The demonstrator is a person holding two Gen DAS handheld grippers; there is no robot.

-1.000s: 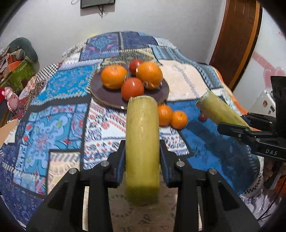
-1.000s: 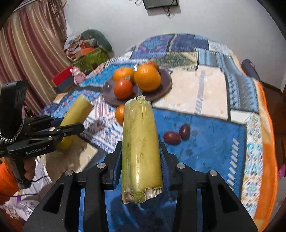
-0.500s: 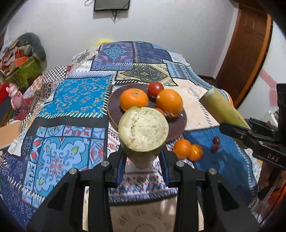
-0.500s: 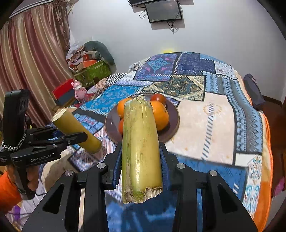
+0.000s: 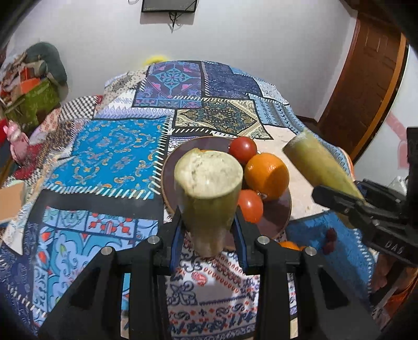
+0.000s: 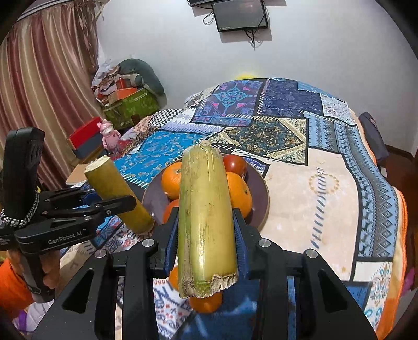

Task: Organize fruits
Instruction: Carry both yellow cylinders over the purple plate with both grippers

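Left gripper (image 5: 209,232) pinches a stubby yellow-green cane stalk (image 5: 209,193) — pithy cut face toward the camera. Right gripper (image 6: 206,243) clamps a longer, glossy, fibrous stalk (image 6: 206,217) over the brown round plate (image 6: 261,196) of oranges — only the left view shows dark red dates (image 5: 330,239) on the patchwork quilt (image 5: 109,162).

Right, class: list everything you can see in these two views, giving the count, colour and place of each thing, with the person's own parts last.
Sugarcane pieces: two, yellow-green, one clamped in the left tool, one in the right tool.
Plate: one, dark brown, on the quilt.
Oranges: at least two on the plate, more on the quilt below it.
Tomatoes: two, red, on the plate.
Small dark red fruits: two, on the blue patch.
Quilt: one, patchwork, covering the bed.
Screen: one, black, on the wall.
Left tool: black, shut.
Right tool: black, shut.
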